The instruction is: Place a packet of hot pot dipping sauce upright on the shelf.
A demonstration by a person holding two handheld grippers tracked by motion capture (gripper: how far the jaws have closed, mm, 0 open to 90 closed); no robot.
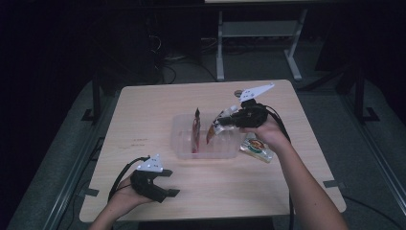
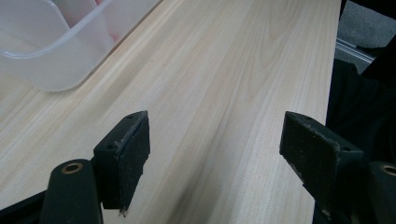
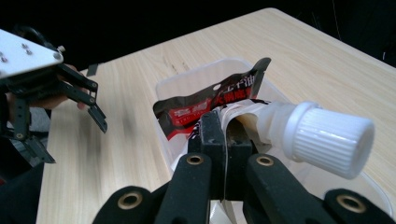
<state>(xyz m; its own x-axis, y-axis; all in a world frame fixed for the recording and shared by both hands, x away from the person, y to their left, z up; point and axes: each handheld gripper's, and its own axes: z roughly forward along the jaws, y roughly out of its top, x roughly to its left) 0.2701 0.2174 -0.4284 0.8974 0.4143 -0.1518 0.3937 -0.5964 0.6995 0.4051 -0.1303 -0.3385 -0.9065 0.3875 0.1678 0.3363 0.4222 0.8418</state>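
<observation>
A clear plastic bin [image 1: 184, 143] sits mid-table, with a red and black packet [image 1: 196, 128] standing on edge inside it. My right gripper [image 1: 221, 122] hovers over the bin's right half, shut on a spouted pouch [image 1: 212, 132] that hangs tilted from it. In the right gripper view the pouch's white screw cap [image 3: 327, 137] juts out to the right of the jaws of my right gripper [image 3: 224, 135], and the red packet [image 3: 210, 100] lies just beyond. My left gripper [image 1: 172, 182] rests open near the table's front left. Between its jaws there is bare wood [image 2: 215, 149].
A flat printed packet [image 1: 256, 147] lies on the table just right of the bin. A small round object [image 1: 238, 93] sits near the far edge. The bin's corner [image 2: 56, 60] is up and left of my left jaws. Dark floor and desk legs lie beyond the table.
</observation>
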